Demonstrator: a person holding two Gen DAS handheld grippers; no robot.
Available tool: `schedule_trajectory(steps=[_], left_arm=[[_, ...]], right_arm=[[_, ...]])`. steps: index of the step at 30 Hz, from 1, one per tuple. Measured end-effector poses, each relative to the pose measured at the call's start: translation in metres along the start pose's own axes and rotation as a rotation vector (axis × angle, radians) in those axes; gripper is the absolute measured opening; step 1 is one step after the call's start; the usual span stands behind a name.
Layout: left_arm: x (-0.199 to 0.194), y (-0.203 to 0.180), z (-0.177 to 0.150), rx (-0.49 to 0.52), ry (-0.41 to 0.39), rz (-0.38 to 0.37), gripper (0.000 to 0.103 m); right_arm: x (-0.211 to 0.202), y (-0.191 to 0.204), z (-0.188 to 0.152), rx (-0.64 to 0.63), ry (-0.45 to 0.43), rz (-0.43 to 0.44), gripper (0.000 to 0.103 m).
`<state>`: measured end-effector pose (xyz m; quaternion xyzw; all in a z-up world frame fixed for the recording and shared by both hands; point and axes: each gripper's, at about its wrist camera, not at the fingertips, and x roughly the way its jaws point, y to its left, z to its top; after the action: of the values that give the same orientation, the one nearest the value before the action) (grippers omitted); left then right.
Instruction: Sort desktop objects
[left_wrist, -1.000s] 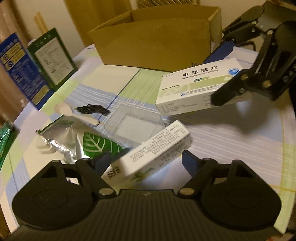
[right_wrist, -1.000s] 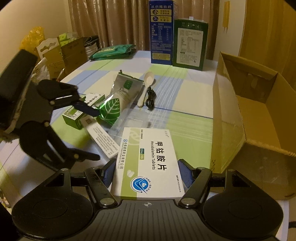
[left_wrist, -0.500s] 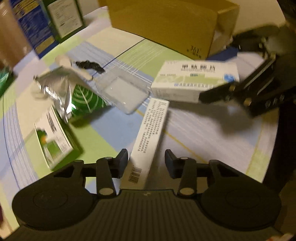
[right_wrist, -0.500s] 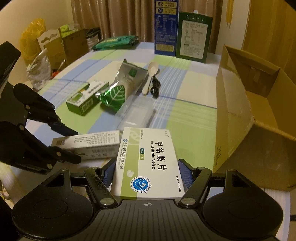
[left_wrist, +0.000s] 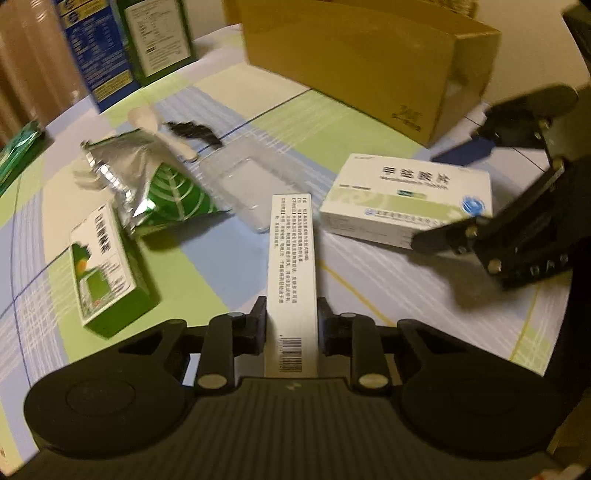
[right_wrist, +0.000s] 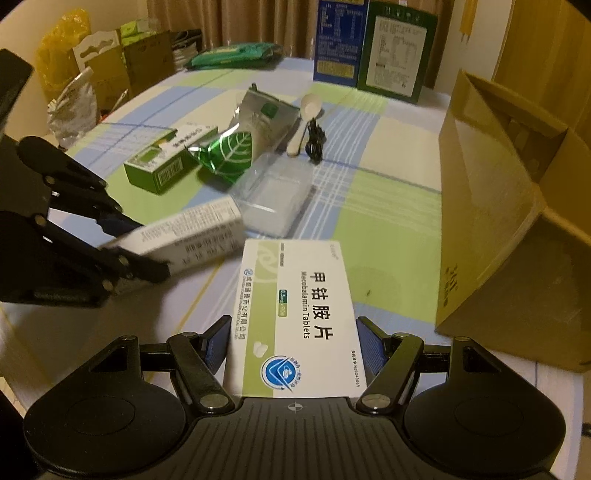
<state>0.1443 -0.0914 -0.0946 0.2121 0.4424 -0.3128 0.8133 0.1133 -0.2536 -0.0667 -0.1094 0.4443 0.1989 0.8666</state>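
My left gripper (left_wrist: 291, 325) is shut on a long narrow white box (left_wrist: 291, 266) with a barcode, held lengthwise above the table; it also shows in the right wrist view (right_wrist: 184, 240). My right gripper (right_wrist: 293, 349) is shut on a wide white-and-green tablet box (right_wrist: 295, 317), which shows in the left wrist view (left_wrist: 406, 199) too. An open cardboard box (right_wrist: 509, 206) stands to the right of the right gripper. A green-and-white box (left_wrist: 103, 269), a green leaf foil pouch (left_wrist: 162, 188) and a clear plastic tray (left_wrist: 251, 184) lie on the table.
A white spoon (right_wrist: 304, 118) and a black coiled cable (right_wrist: 314, 142) lie beyond the tray. A blue carton (right_wrist: 340, 40) and a green carton (right_wrist: 399, 51) stand at the far edge. Bags (right_wrist: 92, 70) sit off the table's left side.
My left gripper has closed on the narrow white box and lifted it, turning it lengthwise between the fingers. The right gripper keeps its hold on the tablet box.
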Motion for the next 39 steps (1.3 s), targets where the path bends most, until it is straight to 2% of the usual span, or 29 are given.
schedule_trajectory(steps=[7, 14, 25, 30, 39], left_arm=[[-0.001, 0.007, -0.004, -0.067, -0.024, -0.022, 0.022], [0.000, 0.009, 0.001, -0.074, -0.058, -0.022, 0.022], [0.011, 0.008, 0.006, -0.068, -0.033, -0.009, 0.022], [0.009, 0.004, 0.007, -0.083, -0.013, 0.018, 0.021], [-0.009, 0.009, 0.010, -0.154, -0.054, 0.046, 0.021]], right_arm=[[0.010, 0.001, 0.003, 0.008, 0.003, -0.002, 0.071], [0.021, 0.001, 0.006, -0.001, 0.021, -0.014, 0.071], [0.023, 0.005, 0.007, -0.014, 0.034, -0.024, 0.068], [0.015, 0.003, 0.011, 0.006, -0.010, -0.043, 0.067], [-0.002, -0.002, 0.021, 0.083, -0.092, -0.035, 0.068]])
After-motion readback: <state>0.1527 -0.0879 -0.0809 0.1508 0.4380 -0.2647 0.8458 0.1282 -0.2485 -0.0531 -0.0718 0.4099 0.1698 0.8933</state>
